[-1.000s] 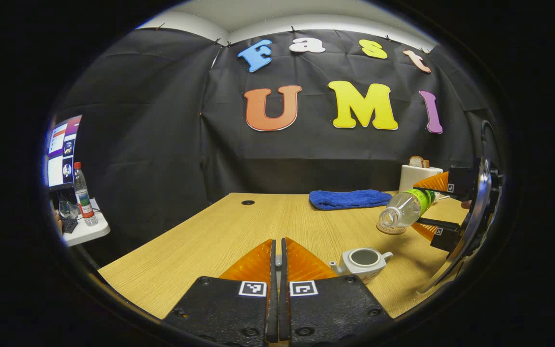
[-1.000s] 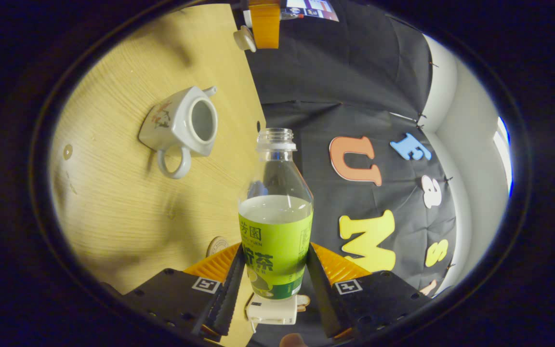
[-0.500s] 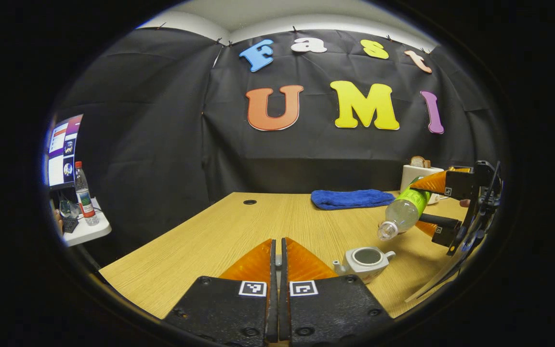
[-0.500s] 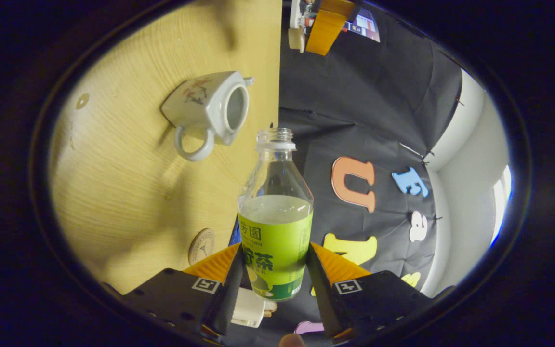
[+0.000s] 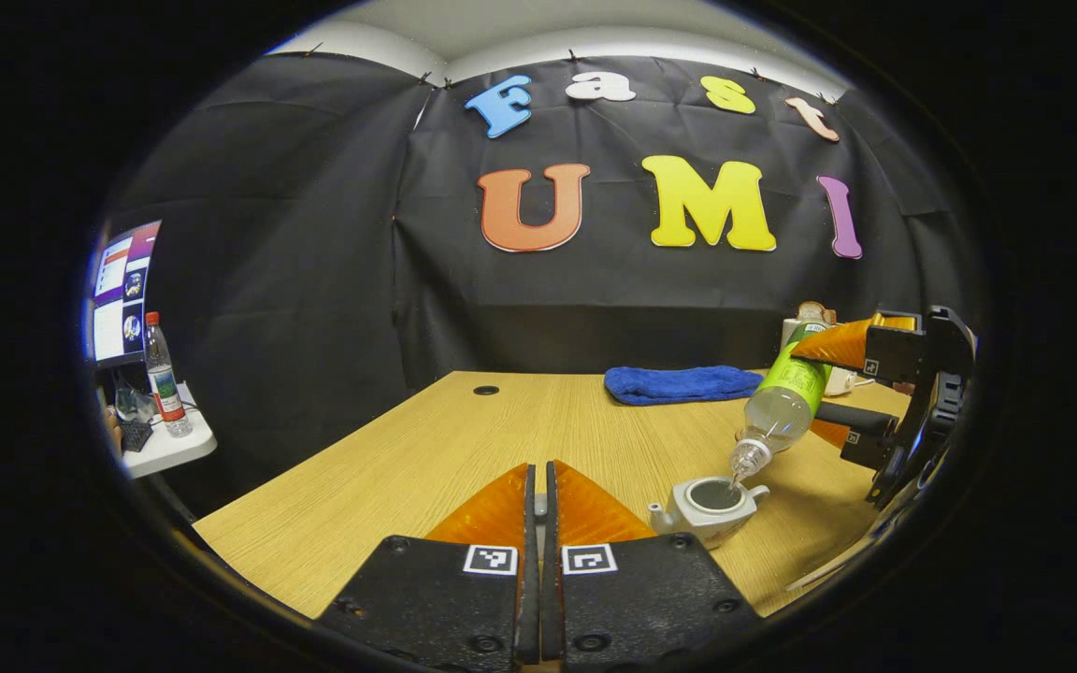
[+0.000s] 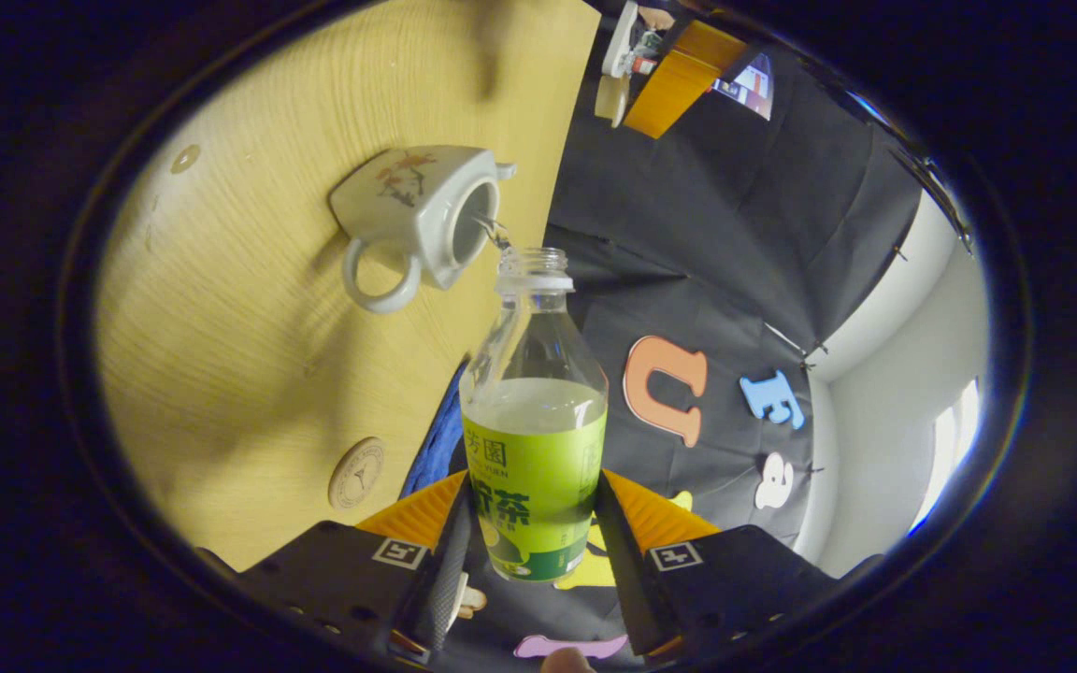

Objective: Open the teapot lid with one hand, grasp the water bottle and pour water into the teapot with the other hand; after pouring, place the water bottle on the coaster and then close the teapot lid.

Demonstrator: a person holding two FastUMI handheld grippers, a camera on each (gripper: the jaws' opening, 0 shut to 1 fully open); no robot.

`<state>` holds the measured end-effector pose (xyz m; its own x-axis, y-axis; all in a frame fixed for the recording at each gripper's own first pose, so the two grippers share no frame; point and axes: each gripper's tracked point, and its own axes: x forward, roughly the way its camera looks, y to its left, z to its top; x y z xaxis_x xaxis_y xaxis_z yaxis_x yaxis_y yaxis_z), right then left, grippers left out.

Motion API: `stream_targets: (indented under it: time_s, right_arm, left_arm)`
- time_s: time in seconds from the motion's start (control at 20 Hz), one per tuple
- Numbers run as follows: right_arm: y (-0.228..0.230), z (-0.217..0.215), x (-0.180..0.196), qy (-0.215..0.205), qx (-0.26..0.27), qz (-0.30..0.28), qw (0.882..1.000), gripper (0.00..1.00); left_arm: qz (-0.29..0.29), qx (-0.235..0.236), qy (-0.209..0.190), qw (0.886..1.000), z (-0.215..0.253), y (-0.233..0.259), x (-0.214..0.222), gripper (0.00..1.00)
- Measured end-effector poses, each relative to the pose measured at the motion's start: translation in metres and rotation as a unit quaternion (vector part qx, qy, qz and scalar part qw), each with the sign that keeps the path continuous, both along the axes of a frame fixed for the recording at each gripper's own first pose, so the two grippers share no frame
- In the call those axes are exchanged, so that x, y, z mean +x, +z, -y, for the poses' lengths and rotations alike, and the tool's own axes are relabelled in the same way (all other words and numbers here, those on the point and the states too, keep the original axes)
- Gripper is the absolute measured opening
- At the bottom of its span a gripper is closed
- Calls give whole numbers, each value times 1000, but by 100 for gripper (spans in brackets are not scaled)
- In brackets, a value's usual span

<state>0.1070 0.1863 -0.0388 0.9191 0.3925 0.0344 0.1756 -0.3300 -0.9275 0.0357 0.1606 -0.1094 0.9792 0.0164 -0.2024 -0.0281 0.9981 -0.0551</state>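
A white teapot point(image 5: 702, 512) stands open on the wooden table point(image 5: 464, 449), right of my left gripper point(image 5: 538, 495). That gripper is shut, and in the right gripper view a white lid point(image 6: 609, 95) hangs at the left gripper point(image 6: 655, 93). My right gripper point(image 6: 534, 479) is shut on a clear, green-labelled water bottle point(image 6: 536, 439). The bottle point(image 5: 780, 404) tilts mouth-down over the teapot point(image 6: 412, 206), and a thin stream of water runs from its mouth into the opening. A round coaster point(image 6: 356, 474) lies on the table, nearer to the right gripper point(image 5: 805, 388) than the teapot is.
A folded blue towel point(image 5: 683, 385) lies at the back of the table, with a white toaster point(image 5: 798, 327) holding bread beside it. A cable hole point(image 5: 485, 390) sits far left. Off the table, a side shelf carries another bottle point(image 5: 163, 374) and a monitor point(image 5: 118, 290).
The right gripper tipped the bottle steeper and brought its mouth over the teapot's opening, and water now flows. The left gripper stayed put.
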Motion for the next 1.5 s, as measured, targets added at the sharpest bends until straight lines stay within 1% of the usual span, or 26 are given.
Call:
stream_targets:
  time_s: [0.25,0.45,0.65,1.0,1.2,1.4,1.5]
  right_arm:
    - [1,-1,-3,5,-10,11,1000,71]
    - [7,-1,7,7,-20,19,1000,71]
    - [13,-3,9,8,-29,30,999,71]
    - [14,-4,6,9,-39,34,999,72]
    - [15,-5,5,14,-45,42,998,71]
    - [16,-6,6,17,-44,43,998,72]
    - [16,-6,6,19,-41,44,998,71]
  left_arm:
    - [0,1,0,1000,-1,-1,-1,4]
    - [1,2,-1,1000,0,1,-1,4]
    - [0,2,-1,1000,0,1,0,4]
    - [-1,4,-1,1000,-1,1,-2,4]
    - [0,4,-2,1000,-1,1,-1,4]
    - [1,5,-3,1000,1,2,-1,4]
    - [2,6,-2,1000,0,3,-2,4]
